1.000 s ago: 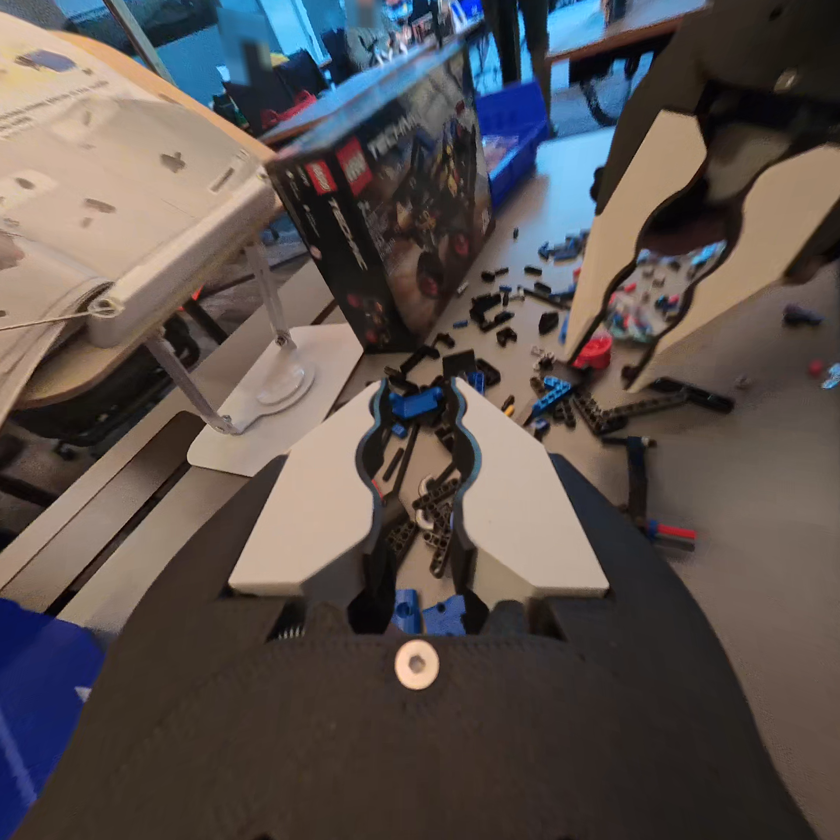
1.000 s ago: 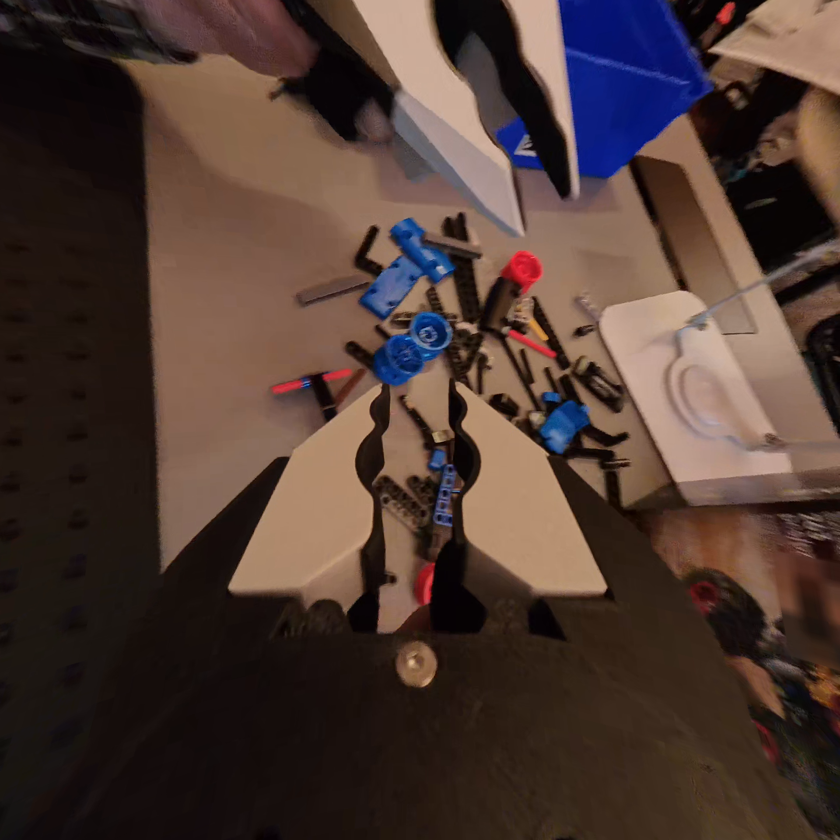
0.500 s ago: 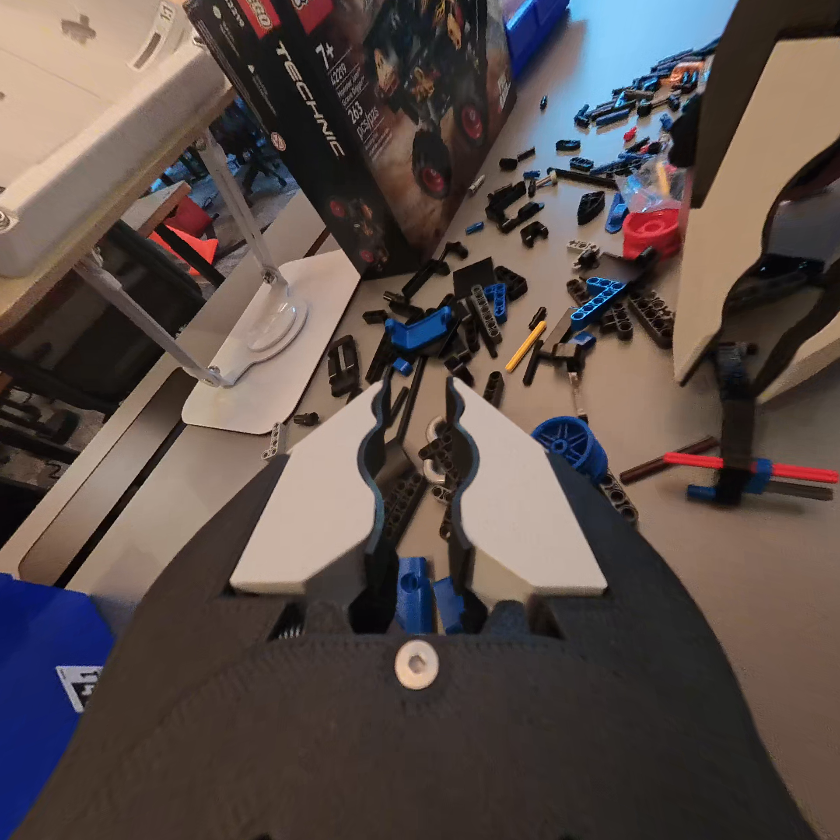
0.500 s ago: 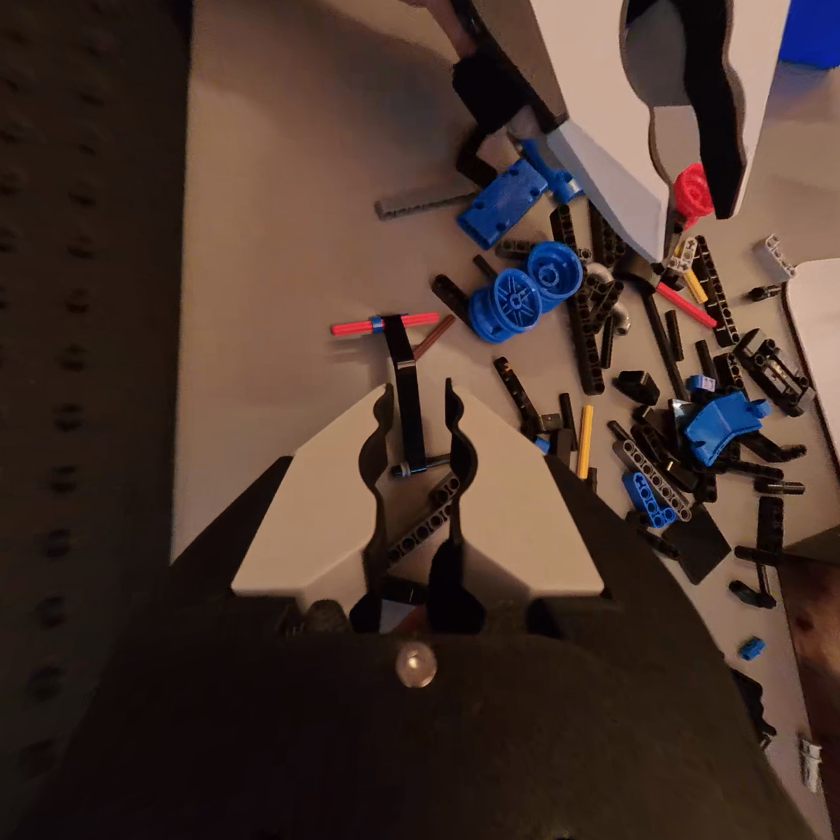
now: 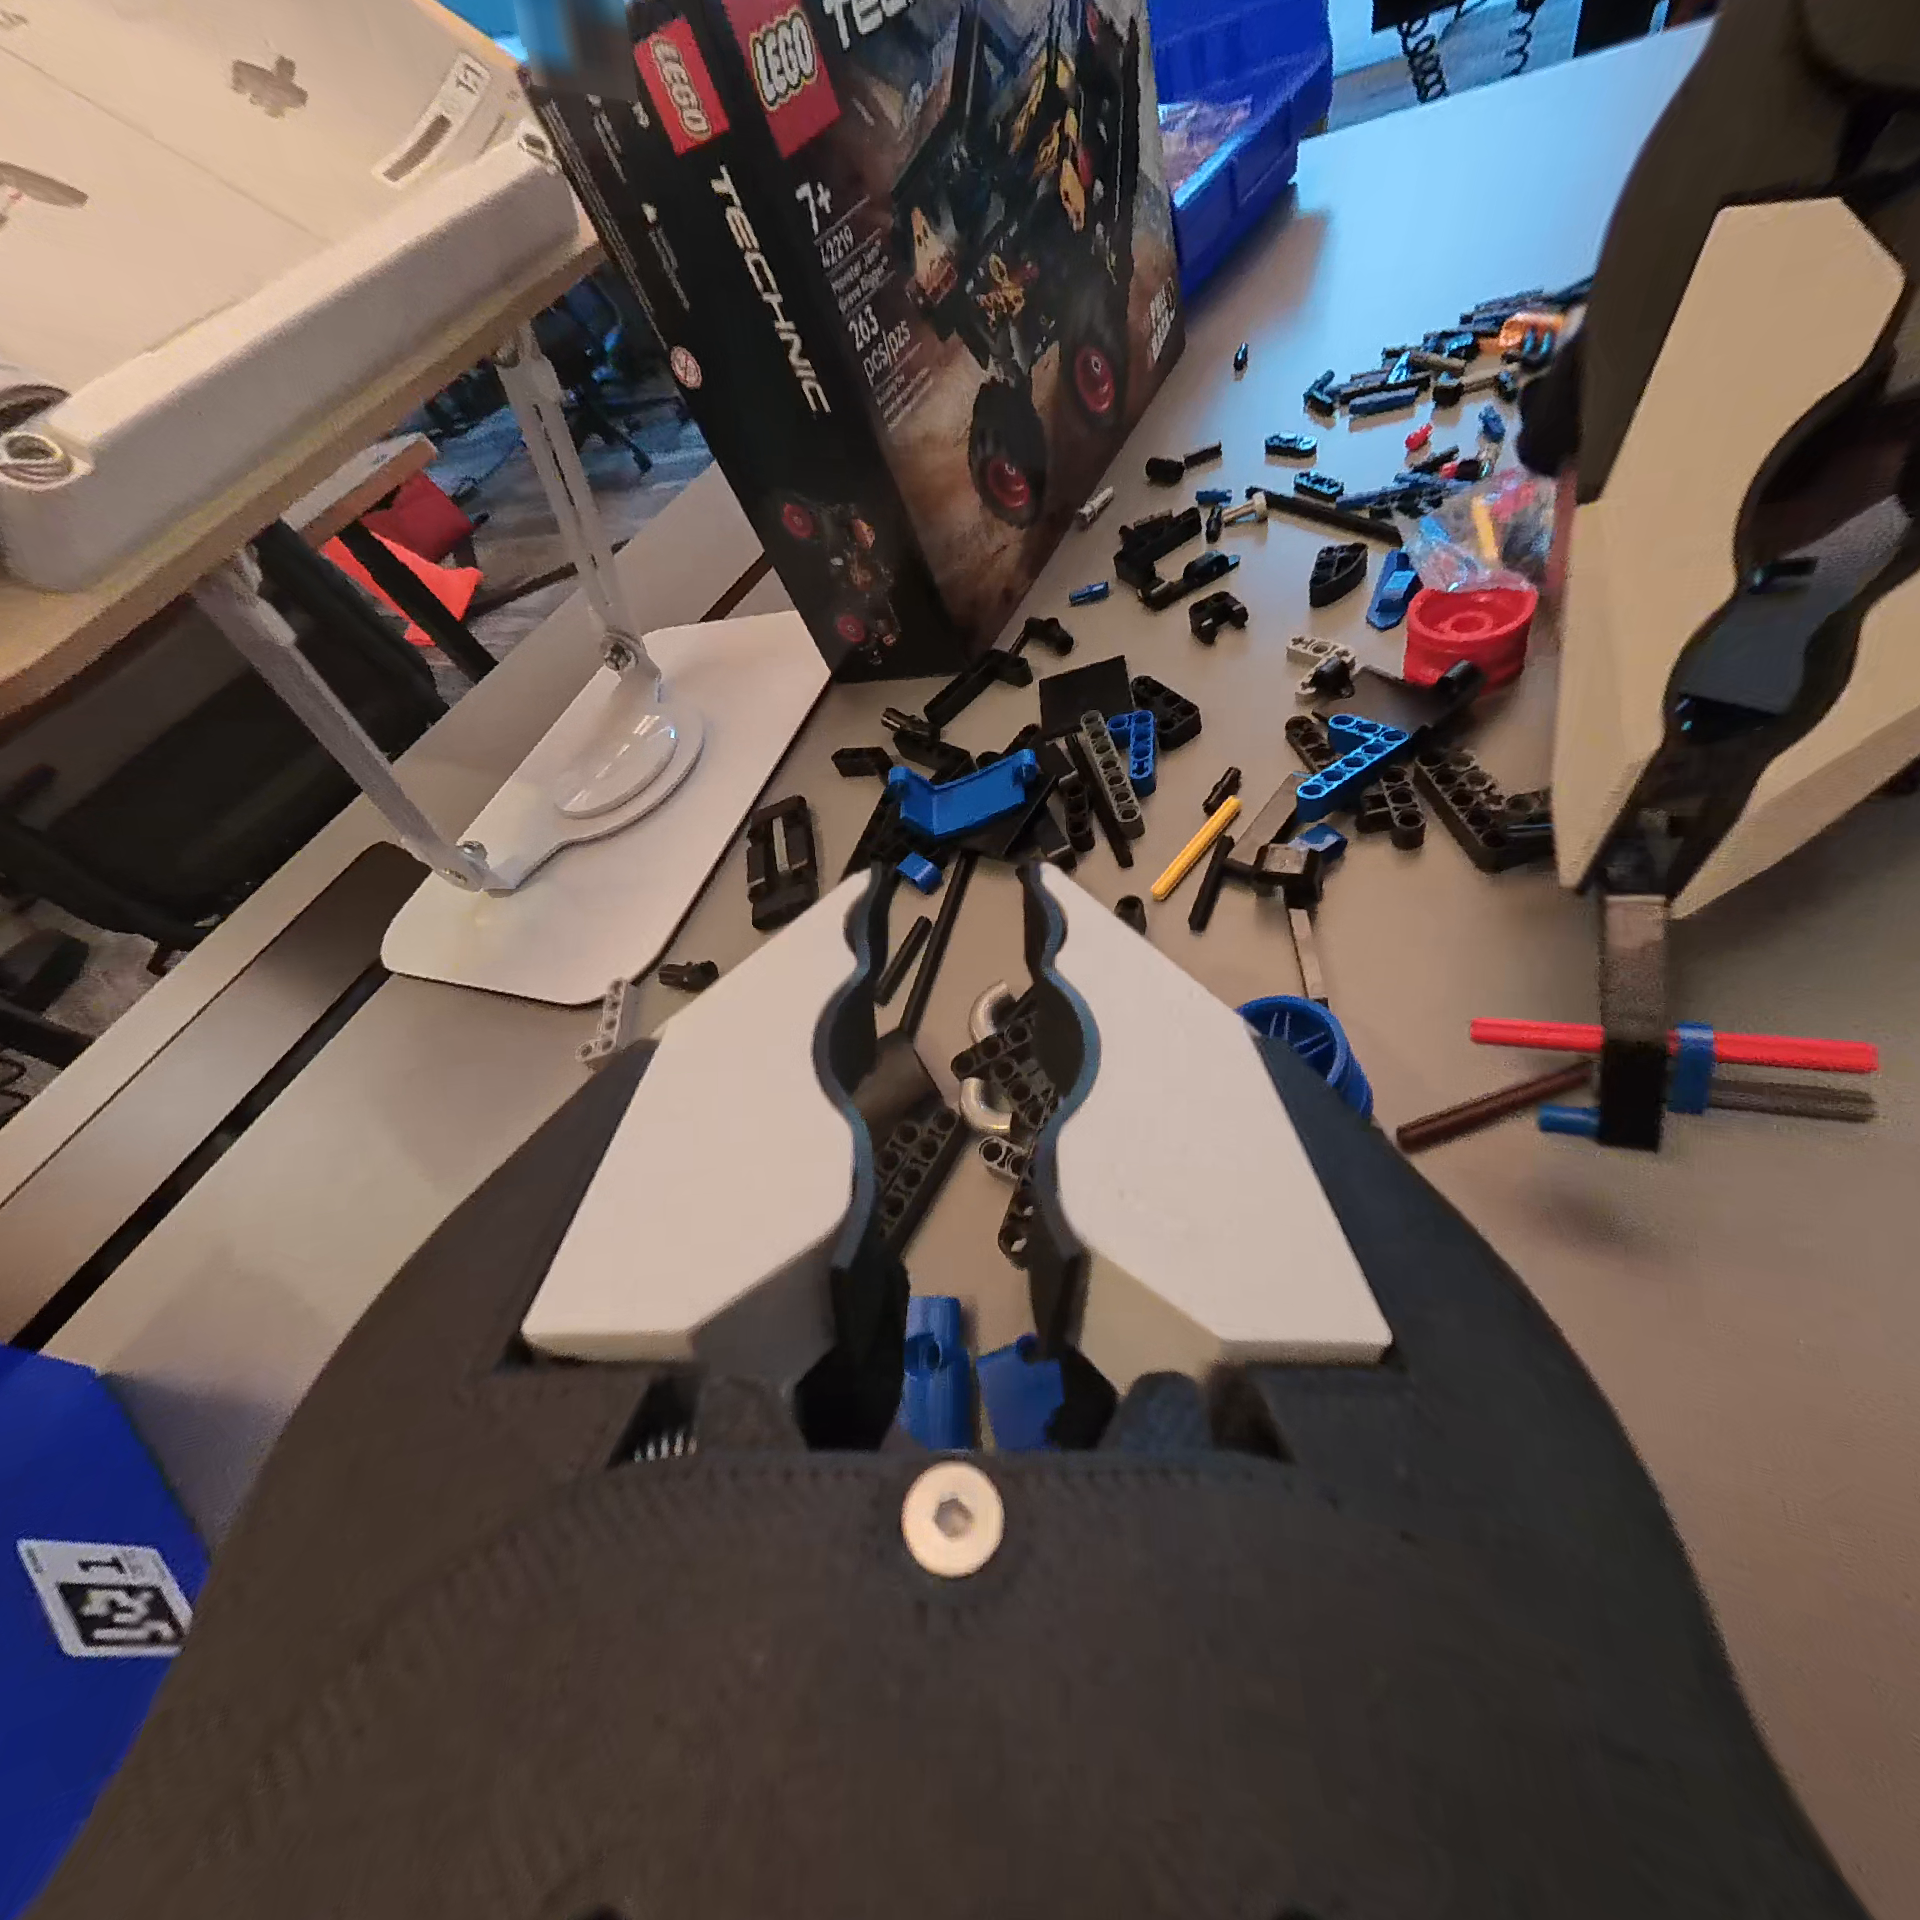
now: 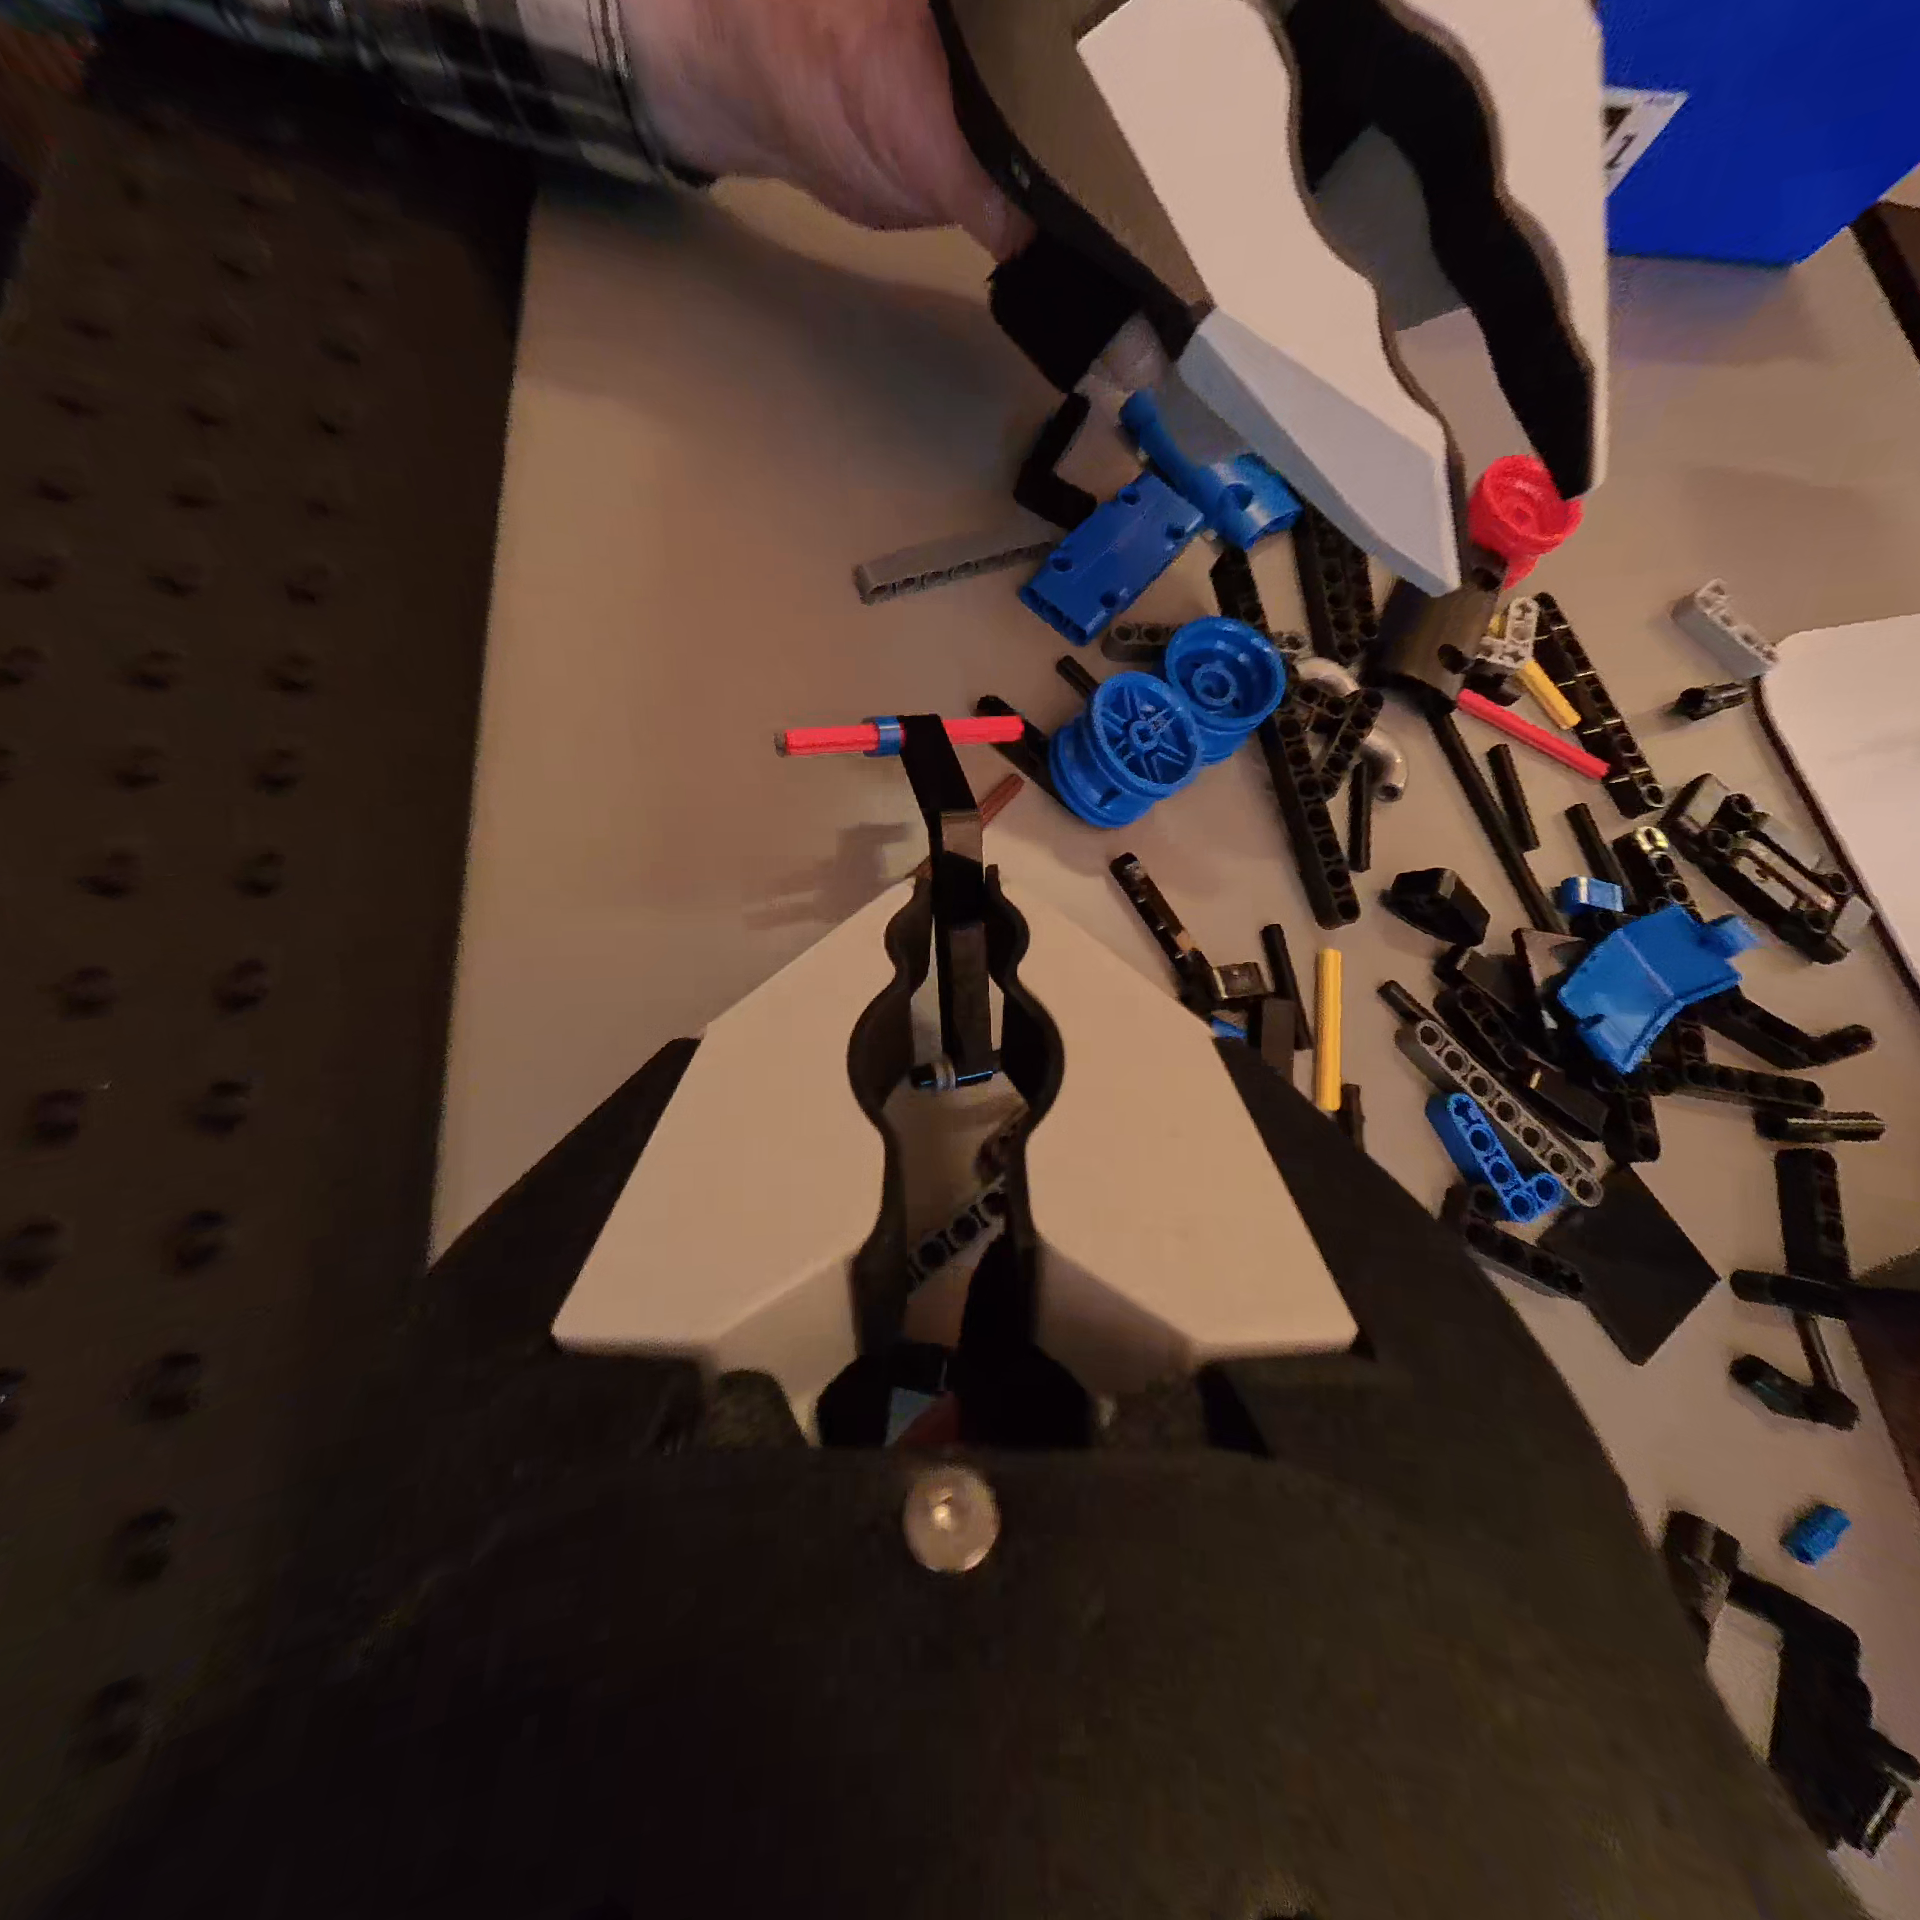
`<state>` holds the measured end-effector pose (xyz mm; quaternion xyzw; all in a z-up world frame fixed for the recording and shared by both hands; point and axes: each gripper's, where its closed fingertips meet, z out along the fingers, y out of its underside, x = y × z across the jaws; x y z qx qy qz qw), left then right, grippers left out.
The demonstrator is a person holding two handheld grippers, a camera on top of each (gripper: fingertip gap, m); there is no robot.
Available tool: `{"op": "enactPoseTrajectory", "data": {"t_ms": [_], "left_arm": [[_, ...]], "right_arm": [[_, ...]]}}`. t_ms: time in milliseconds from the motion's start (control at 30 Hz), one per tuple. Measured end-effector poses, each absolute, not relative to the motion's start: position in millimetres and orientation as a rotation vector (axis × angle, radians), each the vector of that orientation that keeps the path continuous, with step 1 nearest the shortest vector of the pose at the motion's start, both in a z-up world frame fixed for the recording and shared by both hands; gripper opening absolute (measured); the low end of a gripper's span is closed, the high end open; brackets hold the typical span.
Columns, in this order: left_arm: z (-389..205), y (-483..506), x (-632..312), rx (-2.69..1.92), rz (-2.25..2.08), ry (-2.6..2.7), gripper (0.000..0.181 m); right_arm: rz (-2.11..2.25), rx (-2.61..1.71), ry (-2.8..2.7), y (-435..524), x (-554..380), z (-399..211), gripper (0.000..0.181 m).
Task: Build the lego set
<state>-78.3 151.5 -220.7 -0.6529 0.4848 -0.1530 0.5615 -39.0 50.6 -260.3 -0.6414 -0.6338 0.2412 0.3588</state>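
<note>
Above the table [image 6: 665, 499], the right gripper [image 6: 951, 894] clamps a black beam [image 6: 951, 883] pointing forward, red axle [image 6: 821, 739] crosswise; left gripper [image 5: 956, 894] hovers part-open, empty.

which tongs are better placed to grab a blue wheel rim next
Left. The left tongs are open and empty over the pile, with a blue spoked plastic wheel rim just beside them. The right tongs are shut on the black beam with the red axle.

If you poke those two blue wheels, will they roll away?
Probably a little. The blue wheels are round, look like light plastic, and one seems tipped partly on its rim. They likely wouldn't go far: black beams lie right beside them, so only the bare table side is free.
</note>
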Motion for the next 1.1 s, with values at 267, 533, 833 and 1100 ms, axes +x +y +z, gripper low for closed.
{"op": "enactPoseTrajectory", "data": {"t_ms": [267, 533, 833, 1100], "left_arm": [[-214.5, 154.3, -78.5, -1.560, -0.406, 1.081, 0.039], [-201.9, 143.0, -67.5, -1.486, -0.443, 1.104, 0.042], [-194.2, 137.3, -65.6, -1.455, -0.533, 1.087, 0.044], [-176.1, 99.8, -47.4, -1.360, -0.875, 1.132, 0.043]], "right_arm": [[0.708, -1.595, -1.425, 68.0, -33.8, -226.3, 0.008], [0.736, -1.565, -1.298, 81.6, -24.6, -209.8, 0.007], [0.691, -1.565, -1.265, 89.3, -19.6, -208.6, 0.008], [0.674, -1.584, -1.163, 103.6, -8.8, -200.7, 0.008]]}}
